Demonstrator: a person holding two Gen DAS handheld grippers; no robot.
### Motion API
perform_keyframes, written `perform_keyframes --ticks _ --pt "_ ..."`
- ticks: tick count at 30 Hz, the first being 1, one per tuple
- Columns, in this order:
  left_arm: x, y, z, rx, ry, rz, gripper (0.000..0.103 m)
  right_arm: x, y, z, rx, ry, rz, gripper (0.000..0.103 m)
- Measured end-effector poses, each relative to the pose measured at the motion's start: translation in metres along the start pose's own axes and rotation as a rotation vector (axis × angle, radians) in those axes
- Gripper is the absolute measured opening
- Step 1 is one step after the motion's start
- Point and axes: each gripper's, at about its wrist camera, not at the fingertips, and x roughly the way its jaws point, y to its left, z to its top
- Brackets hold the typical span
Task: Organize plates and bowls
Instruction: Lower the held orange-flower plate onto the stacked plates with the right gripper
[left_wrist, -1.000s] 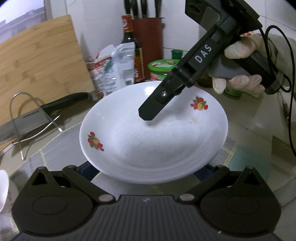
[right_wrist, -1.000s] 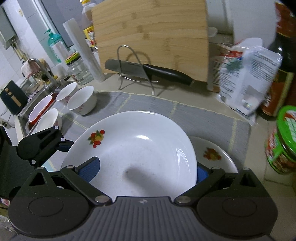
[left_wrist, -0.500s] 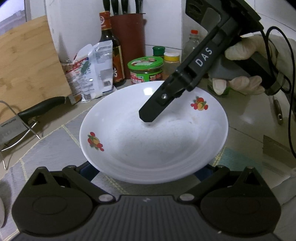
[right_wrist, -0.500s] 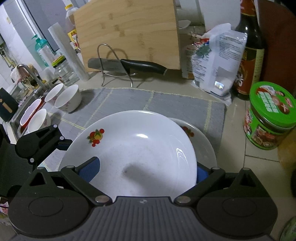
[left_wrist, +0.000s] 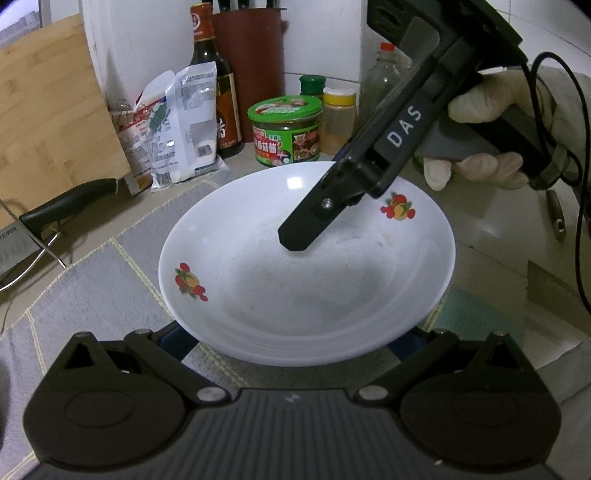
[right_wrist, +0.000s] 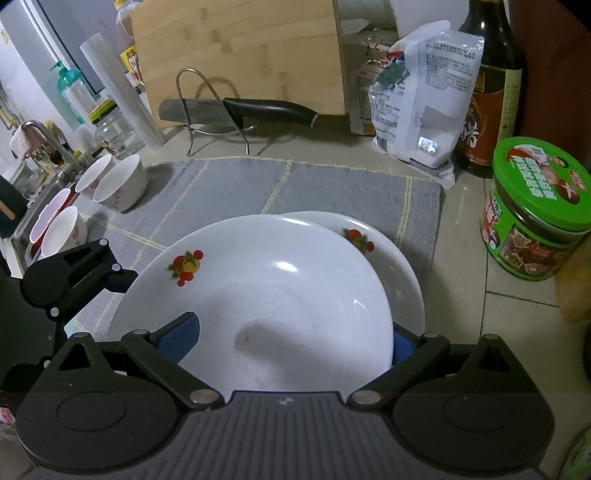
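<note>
Closest to us, our right gripper (right_wrist: 291, 347) clamps the near rim of a white plate (right_wrist: 266, 295) with its fingers (right_wrist: 177, 338), one blue pad lying on the inner face and the other tucked under the right edge. The plate is round, so it has no long axis to speak of; it faces up and tilts, rising away from the right gripper. Our left gripper (left_wrist: 291, 345) sits at the opposite rim, its fingers spread wide to either side below the plate's edge; whether they touch it we cannot tell. Under the held plate rests a second plate (right_wrist: 391, 258) with the same fruit print, lying on the grey mat (right_wrist: 236, 184) on the tabletop (right_wrist: 517, 317). Beyond, at the mat's left edge, stand small bowls (right_wrist: 118, 182) (rims tipped toward us). Farther back come a knife (right_wrist: 258, 110) on a wire rack, a green-lidded jar (right_wrist: 535, 206), and a wooden cutting board (right_wrist: 240, 51).
</note>
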Motion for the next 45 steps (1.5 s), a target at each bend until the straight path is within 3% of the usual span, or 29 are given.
perform_keyframes --ticks 45 --pt "0.005 0.010 0.002 -0.013 0.043 -0.020 0.102 0.028 0.003 0.008 -0.038 0.076 -0.080 0.103"
